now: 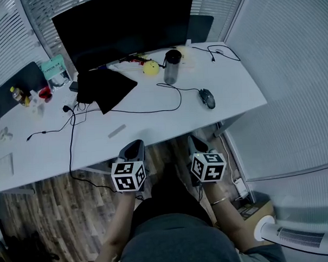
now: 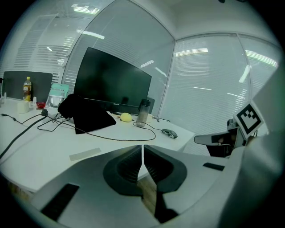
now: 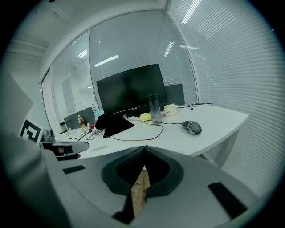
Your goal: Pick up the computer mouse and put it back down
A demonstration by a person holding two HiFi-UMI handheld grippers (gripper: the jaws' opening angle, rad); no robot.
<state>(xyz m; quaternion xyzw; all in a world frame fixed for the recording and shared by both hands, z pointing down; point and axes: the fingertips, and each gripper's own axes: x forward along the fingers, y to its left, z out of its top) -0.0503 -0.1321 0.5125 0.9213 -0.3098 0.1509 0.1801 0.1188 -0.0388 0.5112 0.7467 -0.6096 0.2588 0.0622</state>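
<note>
Both empty, left tongs (image 2: pixel 142 150) and right tongs (image 3: pixel 143 150) are closed; tumbler (image 1: pixel 172 67) stands beyond mouse (image 1: pixel 207 98).

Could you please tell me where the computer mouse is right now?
In the head view, the computer mouse lies on the white desk toward its right end, right of the dark tumbler.

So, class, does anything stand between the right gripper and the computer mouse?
Nothing visible does. The right gripper, shut, is short of the front edge of the desk. The computer mouse lies on bare desktop beyond, its cable trailing away leftward.
</note>
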